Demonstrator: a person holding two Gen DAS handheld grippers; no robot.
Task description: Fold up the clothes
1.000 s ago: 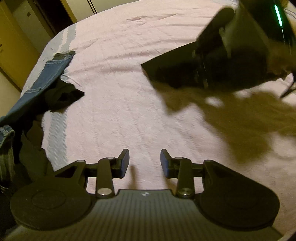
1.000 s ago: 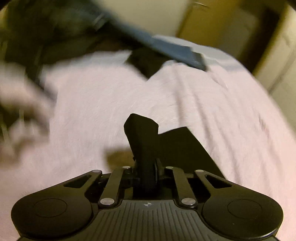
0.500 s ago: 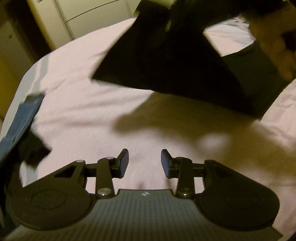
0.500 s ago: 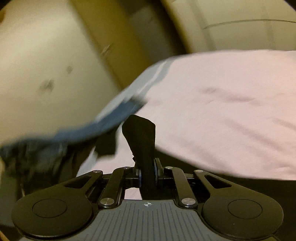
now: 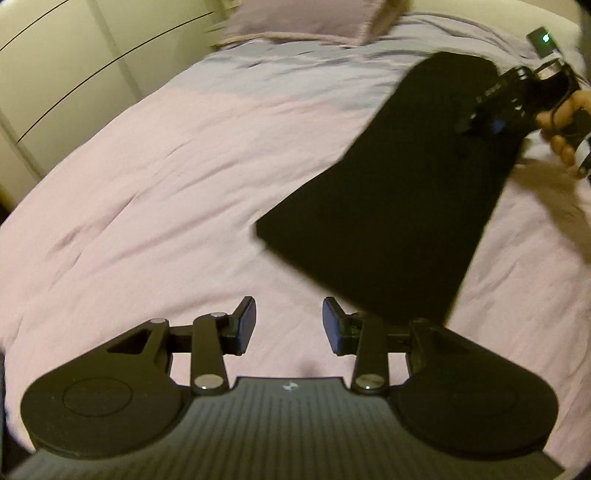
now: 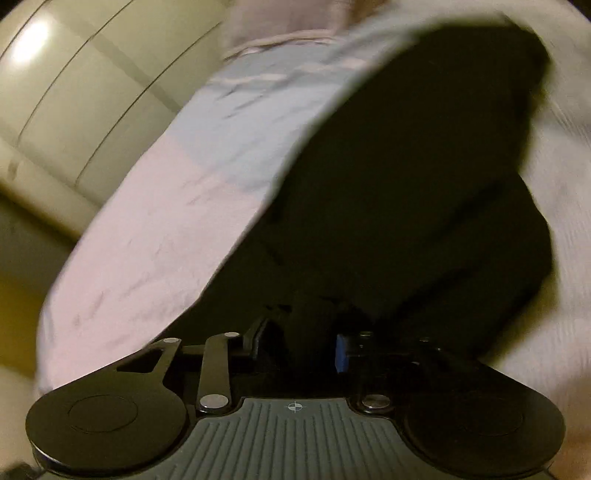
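The right claw (image 6: pixel 299 349) is clenched on the black garment (image 5: pixel 399 206), draping it across the bed (image 5: pixel 166 177) so it lies flat for folding, while the left claw (image 5: pixel 289 325), released and empty, hovers near its lower edge.

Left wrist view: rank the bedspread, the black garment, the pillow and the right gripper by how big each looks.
1. Pink bedspread, fills most of the frame.
2. Black garment.
3. Pillow at the far edge, partly cut off.
4. Right gripper, smallest, shut on the garment.
Distance shrinks the last two, so their order is unsure.
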